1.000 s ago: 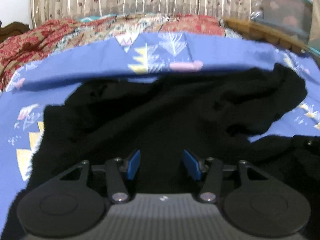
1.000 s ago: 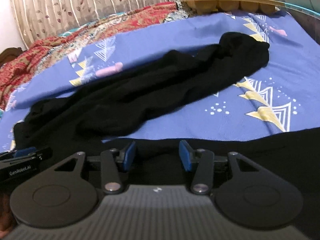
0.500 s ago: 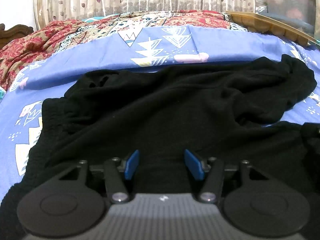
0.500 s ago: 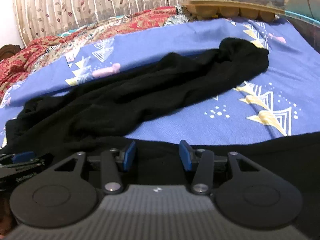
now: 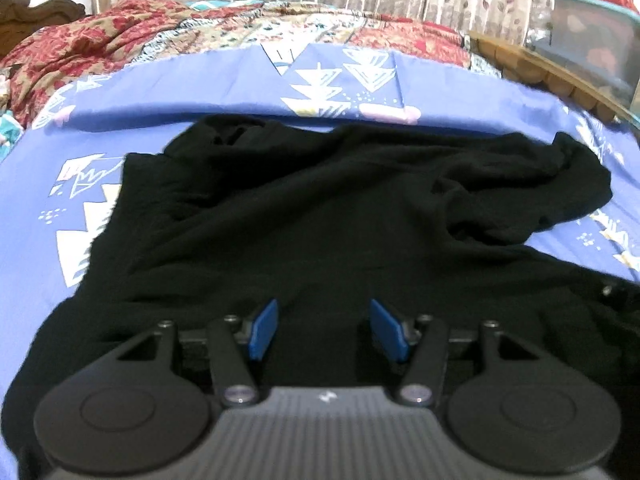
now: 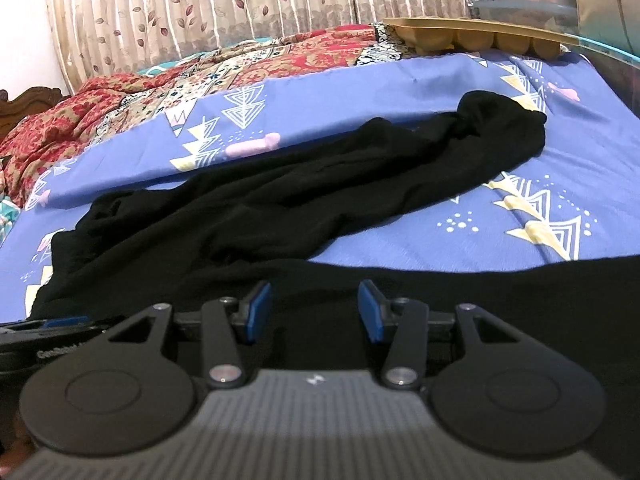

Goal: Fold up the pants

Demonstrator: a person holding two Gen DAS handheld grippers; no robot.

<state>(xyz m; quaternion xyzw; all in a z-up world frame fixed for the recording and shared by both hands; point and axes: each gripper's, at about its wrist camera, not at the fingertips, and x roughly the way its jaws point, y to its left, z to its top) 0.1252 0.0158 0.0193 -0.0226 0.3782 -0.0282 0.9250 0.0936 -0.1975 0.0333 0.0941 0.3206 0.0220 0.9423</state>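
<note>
Black pants [image 5: 320, 216] lie crumpled on a blue patterned bedsheet [image 5: 192, 96]. In the right wrist view one leg [image 6: 320, 184] stretches up to the right, and another part [image 6: 480, 284] runs along the near edge. My left gripper [image 5: 323, 330] is open and empty, low over the near part of the pants. My right gripper [image 6: 314, 310] is open and empty over the near leg. The left gripper's body [image 6: 44, 332] shows at the left edge of the right wrist view.
A red floral blanket [image 5: 100, 48] lies bunched at the back of the bed. Striped leaf-print curtains [image 6: 240, 4] hang behind. A wooden tray edge [image 6: 472, 36] and a plastic storage box [image 5: 592, 40] stand at the back right. A carved wooden headboard [image 5: 36, 8] is at the far left.
Both grippers stay open over the pants. The left view has shifted slightly back and up, showing more of the sheet and blanket; the right view has shifted a little too.
</note>
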